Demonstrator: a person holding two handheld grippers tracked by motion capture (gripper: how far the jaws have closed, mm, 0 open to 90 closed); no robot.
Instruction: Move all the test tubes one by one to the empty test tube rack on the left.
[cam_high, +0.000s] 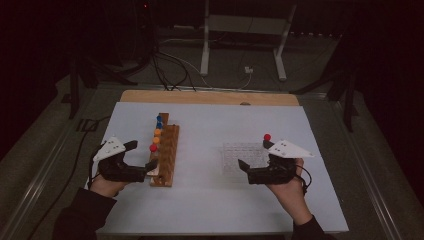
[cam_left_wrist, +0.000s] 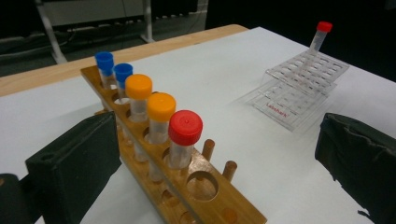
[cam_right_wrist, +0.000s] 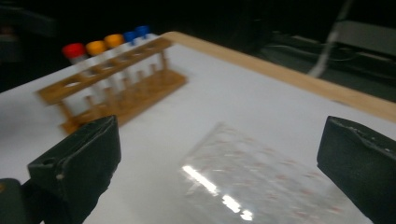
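A wooden tube rack (cam_high: 167, 160) stands left of centre on the white table. It holds a row of capped tubes: two blue (cam_left_wrist: 123, 72), two orange (cam_left_wrist: 161, 108) and one red (cam_left_wrist: 185, 128). My left gripper (cam_high: 142, 156) is open beside the rack's near end. In the left gripper view its wide-apart jaws (cam_left_wrist: 219, 128) flank the rack, and the pads touch no tube. A clear plastic rack (cam_high: 245, 157) lies to the right with one red-capped tube (cam_high: 267, 137) upright at its far corner. My right gripper (cam_high: 253, 155) is open at the clear rack's near edge, with nothing between its jaws (cam_right_wrist: 222, 135).
The table's wooden far edge (cam_high: 210, 97) shows beyond the white sheet. Behind it are a desk frame (cam_high: 205, 55) and cables on the dark floor. In the right gripper view the wooden rack (cam_right_wrist: 121, 98) is at far left and the clear rack (cam_right_wrist: 261, 186) is just below the jaws.
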